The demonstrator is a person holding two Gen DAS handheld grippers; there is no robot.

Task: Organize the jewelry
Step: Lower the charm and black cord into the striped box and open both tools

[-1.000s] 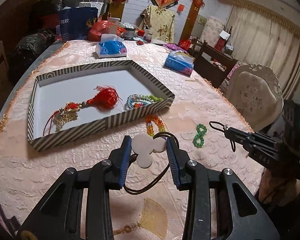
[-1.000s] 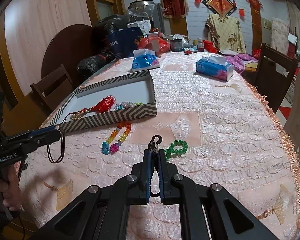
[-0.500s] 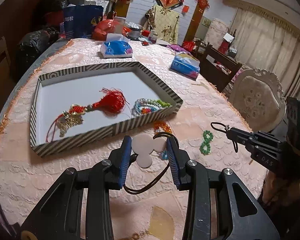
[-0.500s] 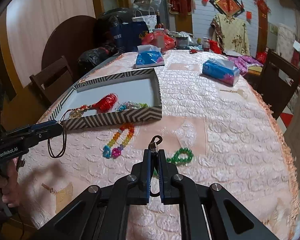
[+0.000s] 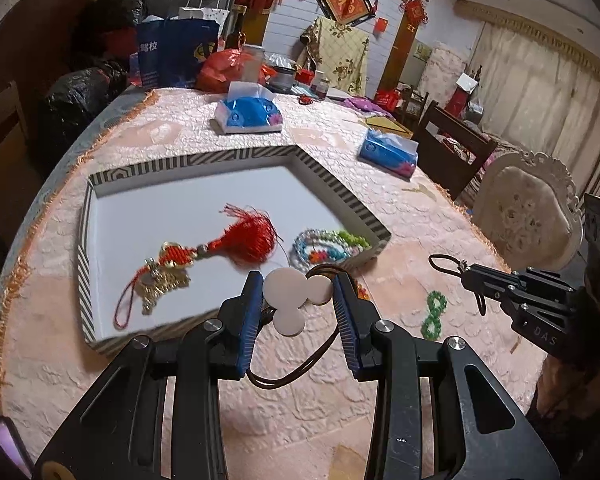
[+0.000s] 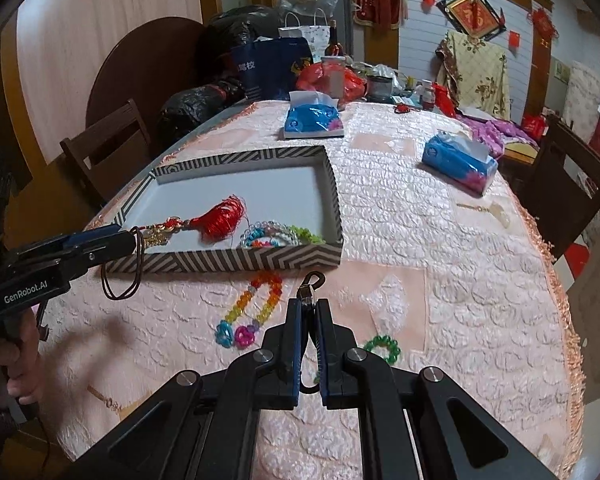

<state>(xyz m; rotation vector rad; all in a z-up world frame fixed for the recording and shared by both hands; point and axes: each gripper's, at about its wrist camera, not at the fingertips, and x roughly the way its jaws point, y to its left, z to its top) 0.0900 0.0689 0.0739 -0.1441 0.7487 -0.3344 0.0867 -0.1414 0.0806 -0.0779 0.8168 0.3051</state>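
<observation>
My left gripper (image 5: pixel 298 294) is shut on a pendant of white discs (image 5: pixel 288 294) with a dark cord loop (image 5: pixel 296 372), held over the near edge of the striped tray (image 5: pixel 236 156). In the tray lie a red tassel charm (image 5: pixel 240 238) and a beaded bracelet (image 5: pixel 328 242). My right gripper (image 6: pixel 309 308) is shut on a small metal clasp with a black loop (image 6: pixel 311 282), above the pink tablecloth. A rainbow bead bracelet (image 6: pixel 256 304) and a green bead bracelet (image 6: pixel 382 348) lie on the cloth near it. The left gripper also shows in the right wrist view (image 6: pixel 130 240).
Two blue tissue packs (image 6: pixel 314 120) (image 6: pixel 460 162) lie beyond the tray. Bags and bottles crowd the table's far end (image 6: pixel 300 64). Wooden chairs (image 6: pixel 108 144) stand around the table, and a padded chair (image 5: pixel 528 216) on the right.
My left gripper has moved forward with the pendant, from before the tray to over its near edge. My right gripper has risen a little, still shut on the clasp.
</observation>
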